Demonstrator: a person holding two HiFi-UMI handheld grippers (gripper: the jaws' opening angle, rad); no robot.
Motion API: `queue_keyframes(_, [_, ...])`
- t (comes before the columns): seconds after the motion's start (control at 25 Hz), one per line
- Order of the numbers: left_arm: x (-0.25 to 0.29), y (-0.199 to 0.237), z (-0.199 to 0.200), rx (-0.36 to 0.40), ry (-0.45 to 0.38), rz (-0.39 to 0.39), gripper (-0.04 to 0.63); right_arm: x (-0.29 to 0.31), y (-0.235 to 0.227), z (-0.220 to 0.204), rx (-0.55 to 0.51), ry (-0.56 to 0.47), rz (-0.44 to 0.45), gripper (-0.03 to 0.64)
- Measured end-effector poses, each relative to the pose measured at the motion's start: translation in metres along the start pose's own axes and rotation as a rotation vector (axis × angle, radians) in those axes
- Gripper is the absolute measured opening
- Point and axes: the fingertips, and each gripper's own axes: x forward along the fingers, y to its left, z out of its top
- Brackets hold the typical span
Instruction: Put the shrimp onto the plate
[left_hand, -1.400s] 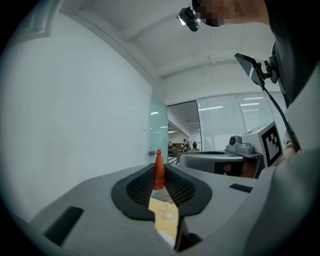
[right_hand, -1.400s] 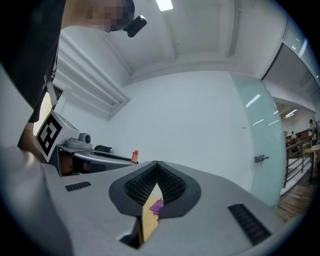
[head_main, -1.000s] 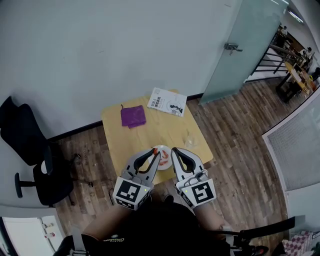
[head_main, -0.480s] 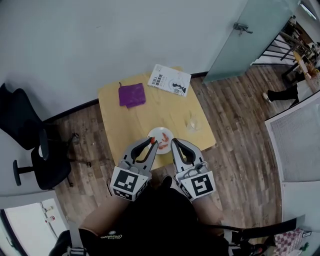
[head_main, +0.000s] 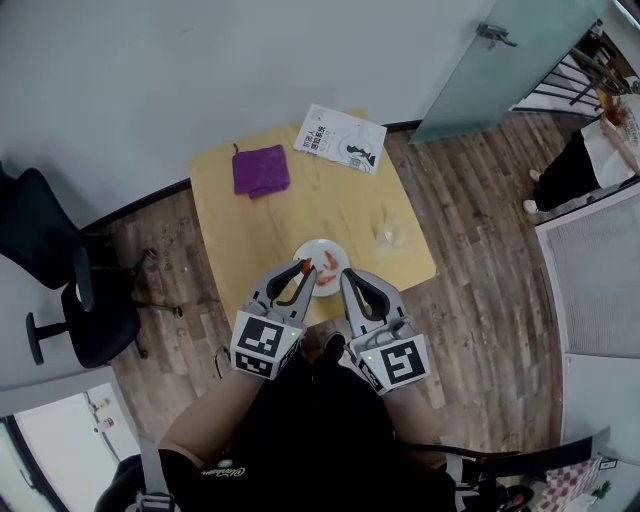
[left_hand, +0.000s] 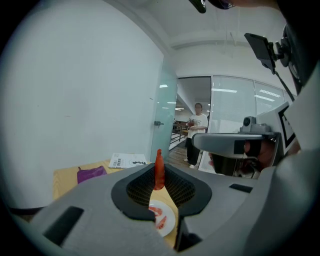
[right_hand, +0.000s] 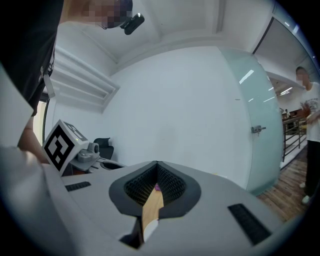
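Left gripper (head_main: 302, 269): jaws clamped on one shrimp (left_hand: 159, 172); it stands upright between the tips, its top end poking out past them. From the head view, the held shrimp sits over the near-left edge of the plate (head_main: 314, 251); can't tell whether it touches. In the left gripper view the plate shows lower down through the gap between the jaws.

Right gripper (right_hand: 157, 163): jaws together, tips meeting, nothing between them; it sits just beside the left one, at the plate's near-right edge; only a strip of table (right_hand: 151, 206) shows through the gap behind its tips.

The plate is white, near the front edge of the table; two more shrimp (head_main: 329, 264) already lie on it, toward its right half.

At the far side of the table: purple cloth (head_main: 261, 170) on the left; booklet (head_main: 341, 139) at the back right corner, overhanging the edge; a clear glass (head_main: 388, 232) right of the plate, apart from it.

Off the table: black chair (head_main: 62, 290) on the left; a person (head_main: 598, 150) standing on the wood floor at the far right, by the frosted door (head_main: 480, 65).
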Motion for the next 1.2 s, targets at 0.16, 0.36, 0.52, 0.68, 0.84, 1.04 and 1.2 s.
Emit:
queue_keyframes(0.16, [0.019,0.004,-0.022,0.030,0.067,0.008,0.049,0.001,-0.008,-0.002,0.007,0.001,-0.002,0.002])
queue_keyframes(0.36, [0.043,0.014,-0.063,0.117,0.195,0.026,0.048,0.001,-0.014,-0.004,0.017,0.006,-0.010,0.002])
queue_keyframes(0.52, [0.068,0.023,-0.109,0.176,0.375,-0.002,0.048,0.001,-0.019,-0.007,0.026,0.005,-0.017,0.002])
queue_keyframes(0.68, [0.084,0.024,-0.136,0.268,0.481,-0.034,0.048,-0.001,-0.024,-0.004,0.030,-0.006,-0.026,0.002])
queue_keyframes(0.84, [0.096,0.025,-0.154,0.333,0.555,-0.061,0.048,-0.004,-0.029,0.000,0.025,-0.016,-0.047,0.002])
queue_keyframes(1.04, [0.104,0.028,-0.184,0.451,0.706,-0.123,0.048,-0.009,-0.034,0.002,0.030,-0.017,-0.068,0.002])
queue_keyframes(1.2, [0.108,0.033,-0.195,0.536,0.765,-0.148,0.048,-0.012,-0.037,0.003,0.029,-0.024,-0.077,0.002])
